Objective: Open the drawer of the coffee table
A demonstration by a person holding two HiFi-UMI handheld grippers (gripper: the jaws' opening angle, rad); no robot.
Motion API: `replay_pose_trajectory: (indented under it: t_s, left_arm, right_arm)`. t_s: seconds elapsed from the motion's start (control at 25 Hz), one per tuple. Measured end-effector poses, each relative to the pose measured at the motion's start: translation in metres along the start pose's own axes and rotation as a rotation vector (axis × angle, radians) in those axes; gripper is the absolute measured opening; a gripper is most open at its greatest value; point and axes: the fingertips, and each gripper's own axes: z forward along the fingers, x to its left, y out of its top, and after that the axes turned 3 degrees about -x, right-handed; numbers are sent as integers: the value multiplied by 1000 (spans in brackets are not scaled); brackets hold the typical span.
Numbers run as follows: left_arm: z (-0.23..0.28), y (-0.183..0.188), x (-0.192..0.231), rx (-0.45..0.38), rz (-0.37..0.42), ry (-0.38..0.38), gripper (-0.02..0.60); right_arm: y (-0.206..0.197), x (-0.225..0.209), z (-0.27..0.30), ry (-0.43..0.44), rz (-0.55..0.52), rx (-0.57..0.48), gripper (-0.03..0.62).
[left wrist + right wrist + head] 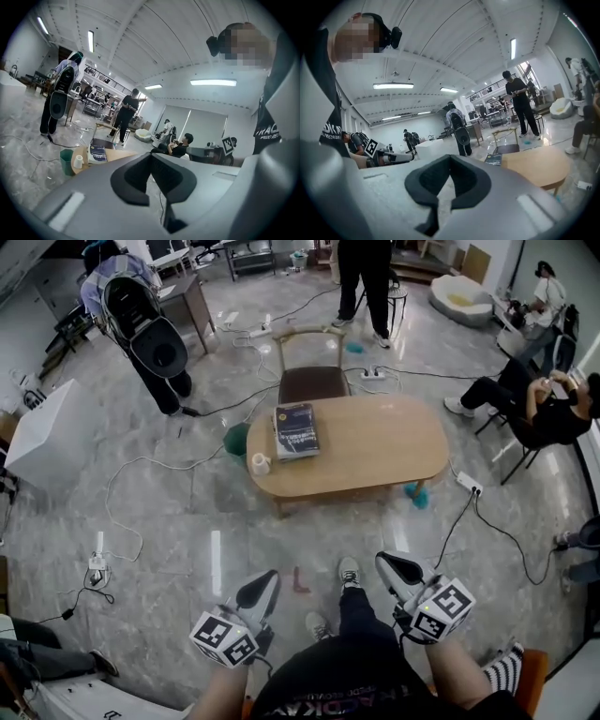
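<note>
While the coffee table (375, 442) sits well ahead of us on the pale stone floor (169, 549), we hold both grippers low and close to our body, well apart from it. Our left gripper (263, 585) has its jaws pressed together with nothing between them. Our right gripper (396, 566) is the same, closed and empty. Both point forward toward the table. The table is an oval wooden one, and from where we are we cannot make out its drawer; only the top and parts of the legs show. On the left end of the top lies a dark blue book (295, 430), and just beside its near corner stands a small white cup (260, 463). A green bin (236, 439) stands on the floor at the table's left end, and a wooden chair (312, 382) with a dark seat stands just behind the table. White cables (150, 465) trail across the floor to the left. One person (366, 277) stands beyond the chair, and another (539, 413) sits off to the right.
</note>
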Motion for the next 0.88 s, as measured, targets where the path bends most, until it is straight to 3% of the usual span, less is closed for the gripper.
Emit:
replay_pose_trajectory:
  t_s: [0.52, 0.88]
  left_arm:
    - [65, -10, 51, -24, 109, 123, 8]
    - [128, -39, 105, 40, 100, 187, 8]
  right_arm:
    - [-16, -92, 42, -48, -25, 17, 2]
    - [-47, -175, 85, -105, -28, 64, 2]
